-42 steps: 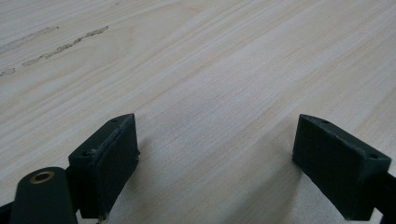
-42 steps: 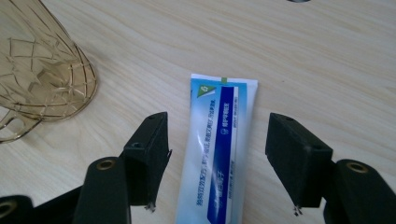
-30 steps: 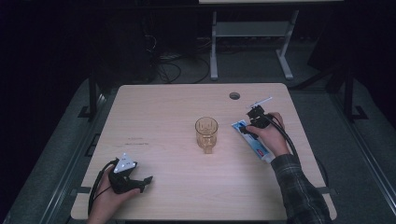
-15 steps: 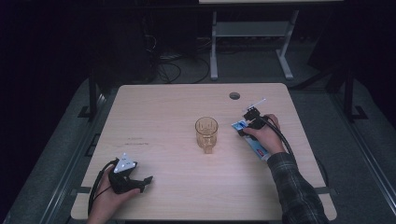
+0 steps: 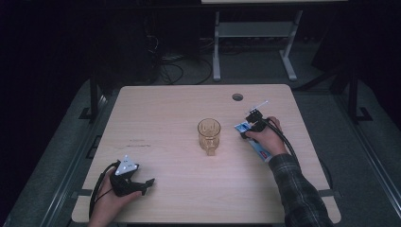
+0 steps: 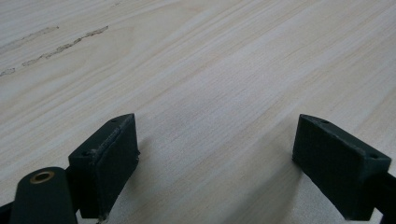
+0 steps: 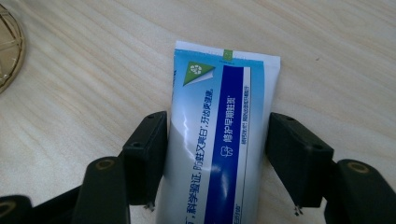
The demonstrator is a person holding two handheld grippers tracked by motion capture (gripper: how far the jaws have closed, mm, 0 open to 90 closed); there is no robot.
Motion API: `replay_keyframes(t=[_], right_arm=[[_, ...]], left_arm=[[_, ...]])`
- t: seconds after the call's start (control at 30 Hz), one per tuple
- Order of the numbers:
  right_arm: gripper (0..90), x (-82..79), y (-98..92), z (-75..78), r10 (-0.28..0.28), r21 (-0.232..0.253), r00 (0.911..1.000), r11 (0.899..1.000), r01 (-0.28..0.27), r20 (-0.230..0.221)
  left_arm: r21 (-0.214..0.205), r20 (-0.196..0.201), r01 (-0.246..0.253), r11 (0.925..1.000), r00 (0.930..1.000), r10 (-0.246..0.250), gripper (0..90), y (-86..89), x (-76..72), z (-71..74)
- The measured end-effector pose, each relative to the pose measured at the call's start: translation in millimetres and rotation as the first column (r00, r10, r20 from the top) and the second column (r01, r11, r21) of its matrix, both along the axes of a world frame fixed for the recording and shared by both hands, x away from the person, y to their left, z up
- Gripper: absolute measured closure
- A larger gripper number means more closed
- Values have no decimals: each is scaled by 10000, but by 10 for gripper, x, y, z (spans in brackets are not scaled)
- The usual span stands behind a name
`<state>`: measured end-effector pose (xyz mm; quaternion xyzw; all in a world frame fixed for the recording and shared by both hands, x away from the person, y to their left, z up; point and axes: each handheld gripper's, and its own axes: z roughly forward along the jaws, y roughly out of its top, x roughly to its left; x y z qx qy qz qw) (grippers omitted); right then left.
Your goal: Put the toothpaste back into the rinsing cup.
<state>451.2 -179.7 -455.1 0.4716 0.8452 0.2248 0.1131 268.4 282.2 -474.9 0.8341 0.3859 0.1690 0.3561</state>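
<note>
Blue-and-white toothpaste tube (image 7: 219,140) lies flat on the wooden table (image 5: 165,113), between the jaws of the right gripper (image 7: 217,154); the jaws flank it, one touching its edge, the other just beside. An amber glass mug (image 5: 209,135) stands near that gripper's side. Well apart, the left gripper (image 6: 215,158) rests with jaws spread wide over bare wood.
</note>
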Motion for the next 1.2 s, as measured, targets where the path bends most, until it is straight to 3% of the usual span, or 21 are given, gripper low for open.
replay_keyframes(t=[0.1,0.63,0.93,1.2], right_arm=[[385,5,3,1,-75,17,10000,10000,76,-63],[561,10,48,48,-245,-143,9991,9996,240,-349],[694,-1,-5,112,-469,185,9979,9987,478,-443],[713,-21,-33,147,-348,504,9980,9980,374,-519]], left_arm=[[0,-2,-1,10000,10000,1,132,0,0,0],[5,-4,2,10000,10000,-2,132,1,0,0],[-2,-3,-3,10000,10000,3,132,0,0,0],[-1,-4,-1,10000,10000,1,132,0,0,0]])
